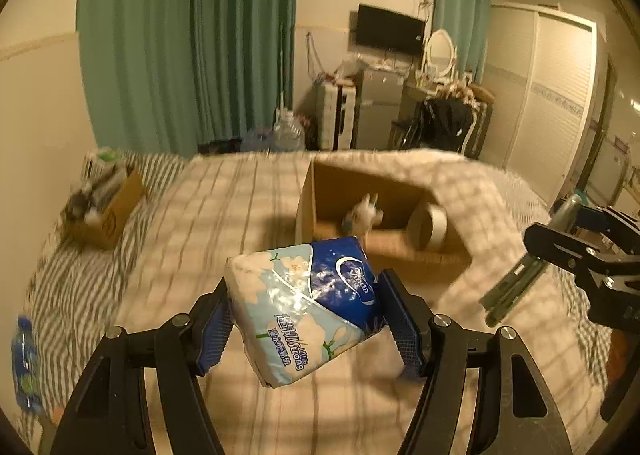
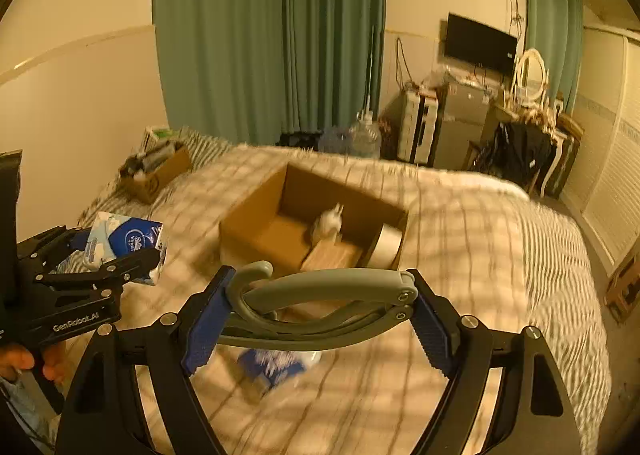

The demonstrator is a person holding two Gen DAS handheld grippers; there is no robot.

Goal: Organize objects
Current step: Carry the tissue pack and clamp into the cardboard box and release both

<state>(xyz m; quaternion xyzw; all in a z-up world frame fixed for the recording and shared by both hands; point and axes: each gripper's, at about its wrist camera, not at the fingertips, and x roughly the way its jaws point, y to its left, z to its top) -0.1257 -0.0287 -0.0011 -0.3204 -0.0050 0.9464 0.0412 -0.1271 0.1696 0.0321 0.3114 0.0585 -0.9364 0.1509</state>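
My left gripper (image 1: 308, 321) is shut on a blue and white tissue pack (image 1: 304, 307) and holds it above the bed; the pack also shows in the right wrist view (image 2: 128, 241). My right gripper (image 2: 320, 315) is shut on a grey folding hanger (image 2: 320, 295), which also shows in the left wrist view (image 1: 520, 279). An open cardboard box (image 1: 400, 259) lies ahead on the bed and holds a small white toy (image 1: 362, 215) and a tape roll (image 1: 430, 225). The box also shows in the right wrist view (image 2: 256, 215).
A second cardboard box (image 1: 108, 211) full of items sits at the bed's far left. A blue-capped water bottle (image 1: 26, 363) lies at the left edge. A blue and white object (image 2: 276, 365) lies on the checked blanket (image 2: 460, 215) below the hanger. Furniture stands beyond the bed.
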